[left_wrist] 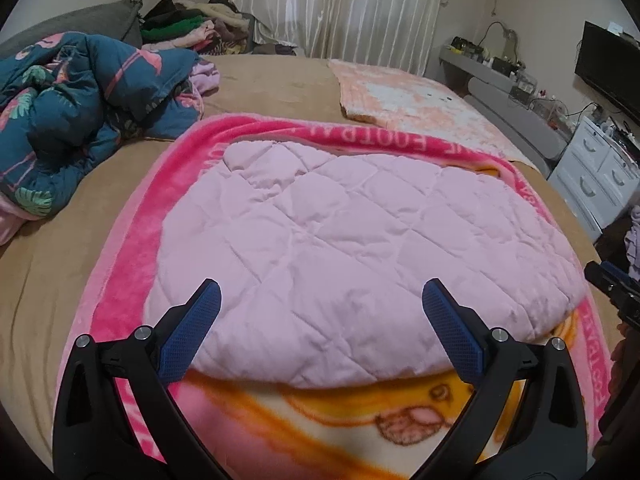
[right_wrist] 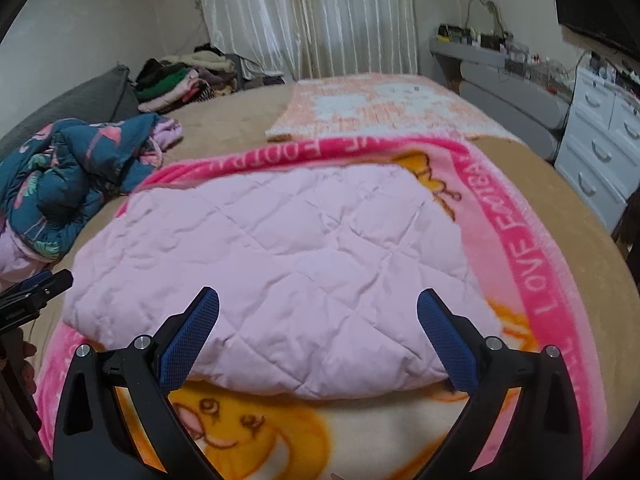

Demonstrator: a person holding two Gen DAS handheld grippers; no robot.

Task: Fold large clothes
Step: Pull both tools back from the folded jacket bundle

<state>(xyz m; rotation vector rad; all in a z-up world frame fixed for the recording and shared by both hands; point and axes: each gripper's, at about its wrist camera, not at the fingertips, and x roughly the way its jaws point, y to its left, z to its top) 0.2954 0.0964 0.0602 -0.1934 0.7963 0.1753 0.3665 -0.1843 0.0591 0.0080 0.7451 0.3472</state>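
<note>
From the left wrist, the left gripper (left_wrist: 320,320) hangs wide open, holding nothing, over the near edge of the pink quilted garment (left_wrist: 352,240) on the pink blanket (left_wrist: 132,248).

From the right wrist, the right gripper (right_wrist: 318,332) is wide open too, over the near edge. Both should pinch all layers together and lift evenly.

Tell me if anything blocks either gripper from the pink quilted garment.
Nothing visible does. The left gripper and right gripper are both open at the near edge of the quilted garment, which lies on the pink blanket.
</note>
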